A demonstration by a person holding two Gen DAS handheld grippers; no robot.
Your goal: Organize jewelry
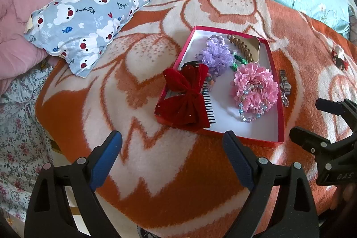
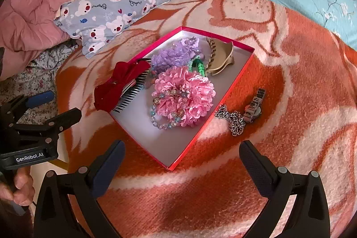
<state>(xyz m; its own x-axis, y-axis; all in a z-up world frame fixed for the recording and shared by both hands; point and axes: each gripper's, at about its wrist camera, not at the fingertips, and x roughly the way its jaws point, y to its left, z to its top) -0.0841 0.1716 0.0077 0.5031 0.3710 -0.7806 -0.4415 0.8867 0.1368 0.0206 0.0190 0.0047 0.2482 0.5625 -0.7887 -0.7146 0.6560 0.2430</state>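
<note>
Jewelry box (image 2: 225, 95) sits beside left tongs (image 2: 64, 106) marked "GenRobot.AI".

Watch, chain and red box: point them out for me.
watch (image 2: 253, 109), right wrist view, on its dial
chain (image 2: 233, 121), right wrist view, on the heaped links
red box (image 2: 189, 145), right wrist view, on its near wall

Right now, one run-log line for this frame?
left gripper: open, empty | right gripper: open, empty | red box: partly filled | watch, chain: outside on blanket

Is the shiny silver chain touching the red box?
Apart. In the right wrist view a strip of orange blanket shows between the silver metal chain and the outer wall of the red cardboard box.
</note>
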